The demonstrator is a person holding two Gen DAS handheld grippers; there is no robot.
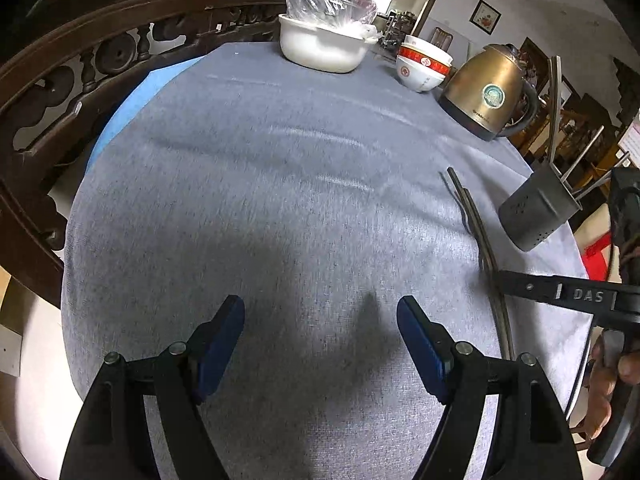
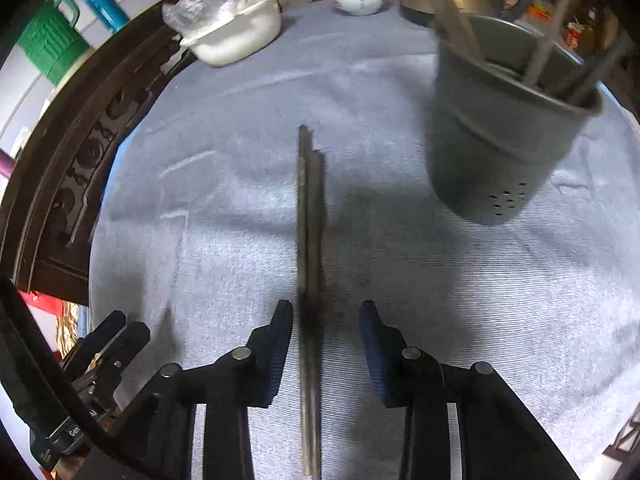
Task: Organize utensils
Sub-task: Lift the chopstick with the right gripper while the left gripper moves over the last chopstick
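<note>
A pair of dark metal chopsticks [image 2: 310,240] lies side by side on the grey tablecloth [image 2: 440,300]. My right gripper [image 2: 326,312] straddles them near their lower part. Its left pad sits close to the sticks, while a gap shows on the right, so it is open around them. In the left wrist view the same chopsticks [image 1: 476,220] lie at the right, with a right gripper finger [image 1: 552,292] reaching over them. A grey perforated utensil holder [image 2: 500,152] [image 1: 536,212] stands to their right and holds several utensils [image 1: 554,112]. My left gripper [image 1: 320,308] hovers open over bare cloth.
A white pot [image 1: 320,48] with a plastic bag, stacked red-and-white bowls [image 1: 424,66] and a brass-coloured kettle [image 1: 488,92] stand along the far edge. A carved wooden chair back [image 1: 80,60] curves round the left side. The table edge runs just right of the holder.
</note>
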